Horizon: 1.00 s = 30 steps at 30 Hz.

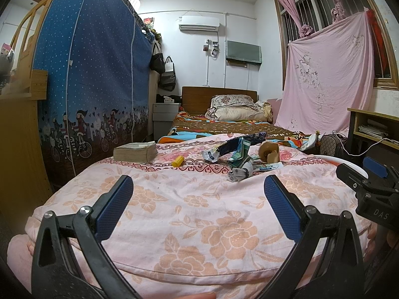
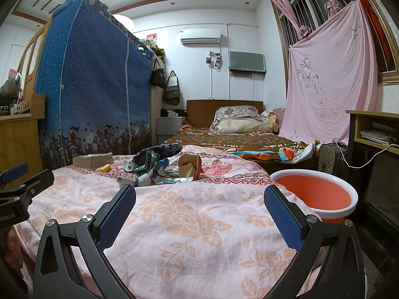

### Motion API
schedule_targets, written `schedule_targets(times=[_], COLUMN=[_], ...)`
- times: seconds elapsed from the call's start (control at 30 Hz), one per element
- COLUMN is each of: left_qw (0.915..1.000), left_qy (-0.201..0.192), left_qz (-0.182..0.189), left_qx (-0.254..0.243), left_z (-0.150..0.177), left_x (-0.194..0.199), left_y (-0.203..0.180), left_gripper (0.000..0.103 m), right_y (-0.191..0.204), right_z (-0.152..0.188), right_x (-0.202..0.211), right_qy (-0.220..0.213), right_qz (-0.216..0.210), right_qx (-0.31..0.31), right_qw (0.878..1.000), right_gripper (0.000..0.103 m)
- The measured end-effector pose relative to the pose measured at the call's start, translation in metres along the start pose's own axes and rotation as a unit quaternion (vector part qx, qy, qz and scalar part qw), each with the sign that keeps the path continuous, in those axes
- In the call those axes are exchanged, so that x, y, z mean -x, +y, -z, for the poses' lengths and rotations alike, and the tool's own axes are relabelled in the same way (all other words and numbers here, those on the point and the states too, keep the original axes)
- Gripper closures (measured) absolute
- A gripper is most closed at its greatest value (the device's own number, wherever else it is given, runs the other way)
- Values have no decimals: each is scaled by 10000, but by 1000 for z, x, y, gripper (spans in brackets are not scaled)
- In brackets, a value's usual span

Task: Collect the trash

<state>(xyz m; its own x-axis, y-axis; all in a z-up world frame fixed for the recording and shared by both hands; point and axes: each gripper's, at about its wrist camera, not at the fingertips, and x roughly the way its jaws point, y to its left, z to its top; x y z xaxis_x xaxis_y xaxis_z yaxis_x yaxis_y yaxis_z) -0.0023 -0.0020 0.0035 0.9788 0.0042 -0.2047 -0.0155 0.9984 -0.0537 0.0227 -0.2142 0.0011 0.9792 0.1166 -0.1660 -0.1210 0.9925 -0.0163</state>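
Observation:
A heap of trash lies on the pink floral quilt (image 1: 189,209): crumpled dark and green wrappers (image 1: 237,147) (image 2: 152,157), a brown cardboard roll (image 1: 269,150) (image 2: 190,165), a squeezed tube (image 1: 264,167) (image 2: 172,180) and a small yellow container (image 1: 178,161) (image 2: 104,168). My left gripper (image 1: 198,191) hovers open over the near quilt, short of the heap. My right gripper (image 2: 199,199) is open too, nothing between its fingers. An orange bucket with a white rim (image 2: 316,194) stands beside the bed on the right. Each gripper shows at the edge of the other's view.
A thick worn book (image 1: 136,152) (image 2: 92,160) rests left of the trash. Behind is a second bed (image 1: 224,127), a blue fabric wardrobe (image 1: 94,74) on the left, a desk (image 2: 374,129) and a patterned bag (image 2: 329,158) on the right.

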Motion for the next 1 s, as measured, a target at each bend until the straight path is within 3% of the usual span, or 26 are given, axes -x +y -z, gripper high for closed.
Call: schedule_targets(times=[0.77,1.0], left_qw=[10000,10000], left_qy=[3,32], left_qz=[-2,-12], left_qx=[-2,89], left_z=[0,-6], left_x=[0,-10], left_y=[0,-2], left_gripper=[12,12], right_y=[0,-2], right_z=[-1,0], right_x=[-1,-7], right_qy=[13,169], right_qz=[-1,37], right_qx=[-4,-250], right_qw=[10000,9995], right_gripper=[0,0])
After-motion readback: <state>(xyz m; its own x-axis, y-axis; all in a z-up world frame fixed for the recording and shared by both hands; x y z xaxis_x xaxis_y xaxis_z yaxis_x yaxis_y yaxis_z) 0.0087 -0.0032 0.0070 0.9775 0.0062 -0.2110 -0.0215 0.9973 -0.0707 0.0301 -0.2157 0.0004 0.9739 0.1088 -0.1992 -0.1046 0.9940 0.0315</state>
